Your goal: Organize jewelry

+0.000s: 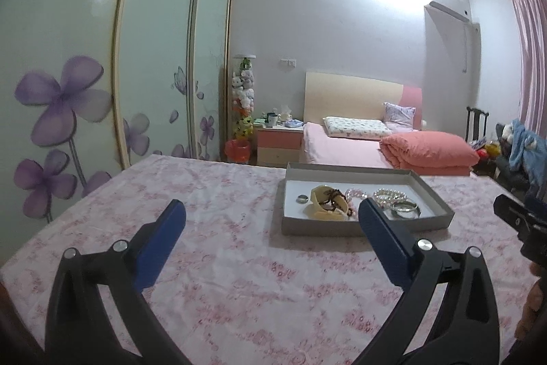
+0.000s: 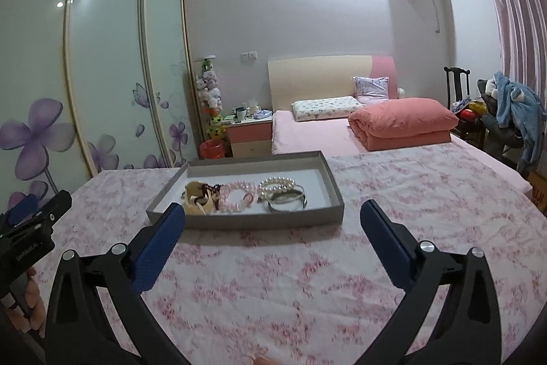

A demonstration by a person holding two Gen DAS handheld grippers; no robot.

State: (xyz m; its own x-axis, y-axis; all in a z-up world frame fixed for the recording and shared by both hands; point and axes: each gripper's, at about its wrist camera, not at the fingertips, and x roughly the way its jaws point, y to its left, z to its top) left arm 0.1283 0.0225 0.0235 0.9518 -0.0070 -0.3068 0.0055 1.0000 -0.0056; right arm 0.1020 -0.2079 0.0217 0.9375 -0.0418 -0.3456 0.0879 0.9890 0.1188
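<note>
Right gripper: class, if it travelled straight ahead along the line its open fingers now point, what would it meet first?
Probably the grey tray, at its near wall. The right gripper is open and empty, tilted slightly downward over the pink floral cloth, so it might brush the cloth first; depth is unclear.

The tray (image 2: 239,217) looked like matt grey cardboard, the tablecloth (image 2: 307,279) printed cloth, the bangles (image 2: 285,199) glossy metal, the finger pads (image 2: 155,248) textured blue plastic.

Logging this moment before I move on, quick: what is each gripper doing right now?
Left gripper: open, holding nothing.
Right gripper: open, holding nothing.
</note>
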